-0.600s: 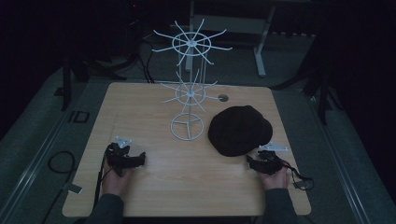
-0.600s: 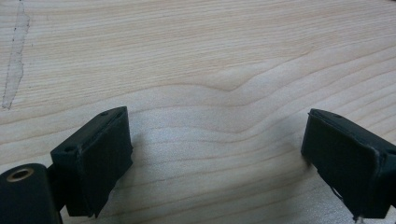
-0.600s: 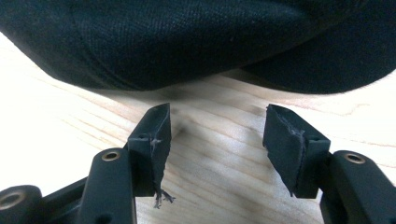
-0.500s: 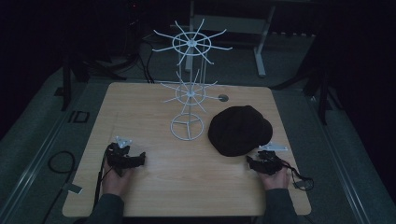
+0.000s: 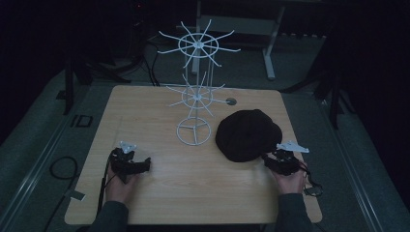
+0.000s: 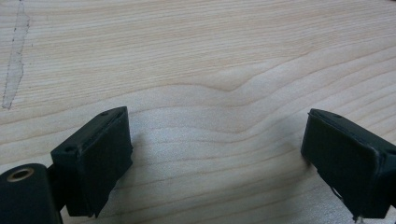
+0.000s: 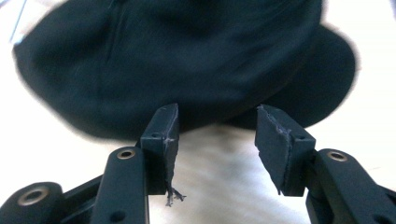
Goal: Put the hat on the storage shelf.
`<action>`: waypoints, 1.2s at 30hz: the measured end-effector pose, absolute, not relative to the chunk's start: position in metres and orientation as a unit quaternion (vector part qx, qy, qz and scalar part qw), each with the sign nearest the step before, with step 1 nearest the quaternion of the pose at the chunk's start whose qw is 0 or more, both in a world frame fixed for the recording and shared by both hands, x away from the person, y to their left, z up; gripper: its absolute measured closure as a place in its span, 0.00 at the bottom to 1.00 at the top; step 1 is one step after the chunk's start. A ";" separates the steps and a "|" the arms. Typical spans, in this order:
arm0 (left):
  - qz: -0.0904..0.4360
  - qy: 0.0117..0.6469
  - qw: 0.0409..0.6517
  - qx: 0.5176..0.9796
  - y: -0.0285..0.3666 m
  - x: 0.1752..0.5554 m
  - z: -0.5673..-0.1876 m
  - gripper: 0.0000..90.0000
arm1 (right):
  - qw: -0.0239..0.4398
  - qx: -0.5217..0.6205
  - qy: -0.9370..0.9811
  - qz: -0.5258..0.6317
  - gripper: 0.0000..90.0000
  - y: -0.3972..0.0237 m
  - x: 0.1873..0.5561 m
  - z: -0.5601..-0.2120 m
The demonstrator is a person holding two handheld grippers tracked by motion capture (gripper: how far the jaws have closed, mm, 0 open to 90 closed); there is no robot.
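Observation:
A black hat (image 5: 247,134) lies on the right half of the wooden table (image 5: 145,111). My right gripper (image 5: 267,159) rests on the table at the hat's near right edge and points at it. In the right gripper view, my right gripper (image 7: 215,135) is open, its tips just short of the hat's brim (image 7: 187,56), with bare wood between the pads. My left gripper (image 5: 145,164) sits near the front left of the table. Its jaws stand wide open over bare wood in the left gripper view (image 6: 215,154).
A white wire rack (image 5: 196,92) with two tiers of spokes stands on a ring base at the table's middle, just left of the hat. A round cable hole (image 5: 231,101) lies behind the hat. A strip of tape residue (image 6: 14,60) marks the wood.

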State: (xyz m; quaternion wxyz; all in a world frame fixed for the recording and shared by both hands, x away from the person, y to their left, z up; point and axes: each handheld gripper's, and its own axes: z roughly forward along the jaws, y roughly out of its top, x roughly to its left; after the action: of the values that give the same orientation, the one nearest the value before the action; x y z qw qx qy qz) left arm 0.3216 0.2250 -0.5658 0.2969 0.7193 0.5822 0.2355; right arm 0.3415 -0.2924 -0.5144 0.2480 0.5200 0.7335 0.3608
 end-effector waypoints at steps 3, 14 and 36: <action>0.235 0.582 0.297 0.719 0.225 0.322 -0.566 0.10 | 0.251 0.526 0.728 0.362 0.55 -0.298 0.351 -0.508; 0.234 0.580 0.297 0.722 0.224 0.321 -0.566 0.10 | 0.235 0.555 0.723 0.338 0.52 -0.310 0.400 -0.496; 0.233 0.576 0.299 0.724 0.223 0.321 -0.566 0.10 | 0.215 0.581 0.755 0.213 0.54 -0.284 0.489 -0.501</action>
State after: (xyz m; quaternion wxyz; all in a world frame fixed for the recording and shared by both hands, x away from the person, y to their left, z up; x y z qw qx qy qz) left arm 0.3209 0.2228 -0.5656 0.2985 0.7241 0.5763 0.2334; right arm 0.4889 -0.2840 -0.5011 0.2155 0.5813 0.7553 0.2125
